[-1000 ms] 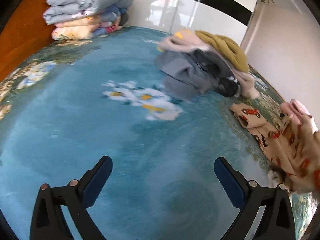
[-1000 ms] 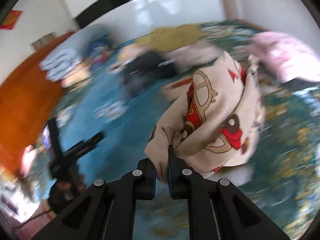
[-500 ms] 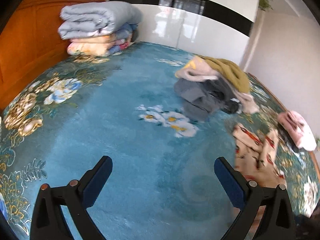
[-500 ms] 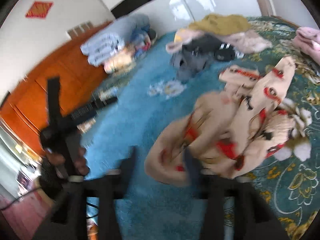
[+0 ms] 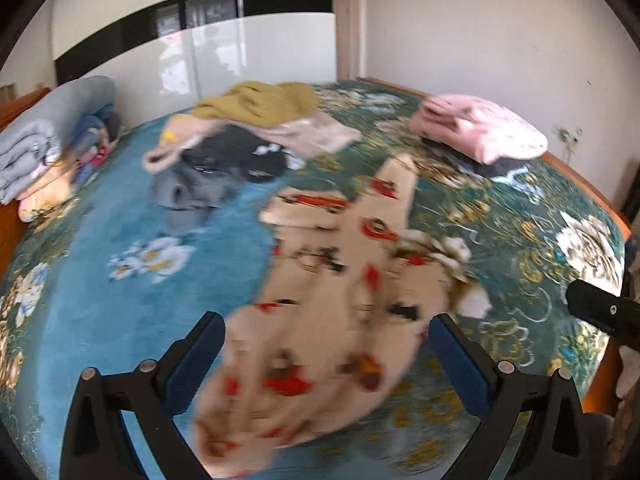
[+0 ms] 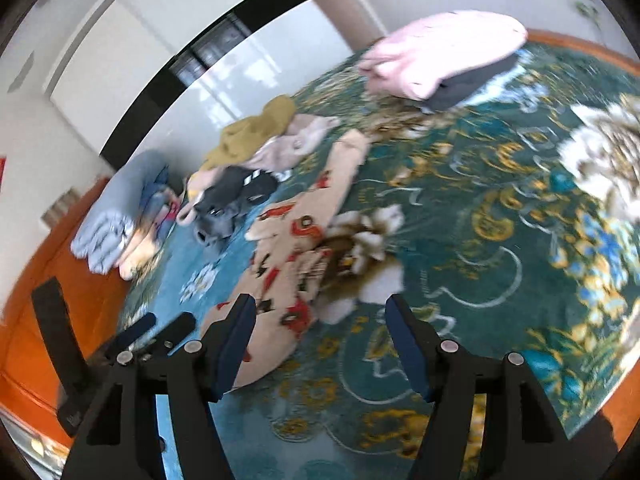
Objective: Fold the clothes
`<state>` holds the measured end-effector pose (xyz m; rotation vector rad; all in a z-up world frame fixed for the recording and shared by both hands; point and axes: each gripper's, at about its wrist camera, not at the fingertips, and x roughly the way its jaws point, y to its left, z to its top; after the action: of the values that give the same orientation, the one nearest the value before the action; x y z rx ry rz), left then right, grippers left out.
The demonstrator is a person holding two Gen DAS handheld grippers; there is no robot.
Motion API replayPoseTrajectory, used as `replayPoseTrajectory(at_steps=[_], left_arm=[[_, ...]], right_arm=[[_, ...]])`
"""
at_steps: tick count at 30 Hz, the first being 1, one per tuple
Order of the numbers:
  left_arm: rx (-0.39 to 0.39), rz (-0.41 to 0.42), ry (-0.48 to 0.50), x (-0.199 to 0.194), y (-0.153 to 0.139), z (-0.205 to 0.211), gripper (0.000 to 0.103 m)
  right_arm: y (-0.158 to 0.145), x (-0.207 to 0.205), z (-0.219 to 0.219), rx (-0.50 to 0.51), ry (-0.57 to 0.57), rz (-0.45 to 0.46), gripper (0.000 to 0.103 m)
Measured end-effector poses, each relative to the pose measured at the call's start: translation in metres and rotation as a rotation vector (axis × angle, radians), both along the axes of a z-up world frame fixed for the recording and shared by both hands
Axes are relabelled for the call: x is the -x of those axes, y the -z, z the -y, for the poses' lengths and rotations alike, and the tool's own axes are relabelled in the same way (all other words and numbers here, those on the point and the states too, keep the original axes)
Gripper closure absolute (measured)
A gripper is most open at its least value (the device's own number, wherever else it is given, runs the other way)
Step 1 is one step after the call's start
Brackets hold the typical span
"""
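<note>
A cream garment with red and brown car prints (image 5: 332, 312) lies crumpled on the blue-green floral bedspread (image 5: 100, 240). My left gripper (image 5: 326, 350) is open and hovers just above its near end. My right gripper (image 6: 320, 324) is open and empty, with the garment (image 6: 288, 256) just ahead and to its left. The left gripper also shows at the lower left of the right wrist view (image 6: 160, 330).
A heap of unfolded clothes, mustard, pink and grey (image 5: 248, 136), lies at the back of the bed. Folded pink clothes (image 5: 476, 128) sit at the far right. Folded blankets (image 5: 44, 140) are stacked at the far left by the orange headboard (image 6: 24, 320).
My right gripper opened and let go of the printed garment, which now lies on the bed. My left gripper swung right, over the garment.
</note>
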<state>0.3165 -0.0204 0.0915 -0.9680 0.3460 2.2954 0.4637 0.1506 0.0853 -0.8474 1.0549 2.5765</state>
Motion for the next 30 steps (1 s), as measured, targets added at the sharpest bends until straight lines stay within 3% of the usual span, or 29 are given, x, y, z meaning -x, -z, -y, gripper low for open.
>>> replayPoseTrajectory(at_steps=[6,12,17,20,22,24,26,30], left_arm=[[0.03,0.01,0.006,-0.009,0.01,-0.035,0.0],[0.058,0.1,-0.073,0.002,0.03,-0.061,0.0],[0.099,0.104,-0.106,0.008,0.042,-0.085,0.003],[0.131,0.114,-0.121,0.016,0.048,-0.097,0.022],[0.138,0.148,-0.131,0.022,0.054,-0.1,0.045],[0.094,0.199,-0.136,0.026,0.056,-0.096,0.063],[0.043,0.24,-0.142,0.03,0.058,-0.089,0.07],[-0.029,0.254,-0.147,0.031,0.047,-0.067,0.073]], right_arm=[[0.013,-0.024,-0.031,0.056,0.077,-0.006,0.035],[0.028,-0.034,-0.044,0.108,0.112,-0.007,0.035],[0.037,-0.038,-0.049,0.147,0.121,-0.003,0.035],[0.039,-0.038,-0.05,0.153,0.12,-0.004,0.035],[0.04,-0.039,-0.05,0.157,0.119,-0.004,0.035],[0.041,-0.039,-0.05,0.161,0.119,-0.005,0.035],[0.042,-0.04,-0.051,0.165,0.118,-0.005,0.035],[0.044,-0.04,-0.05,0.172,0.118,0.005,0.035]])
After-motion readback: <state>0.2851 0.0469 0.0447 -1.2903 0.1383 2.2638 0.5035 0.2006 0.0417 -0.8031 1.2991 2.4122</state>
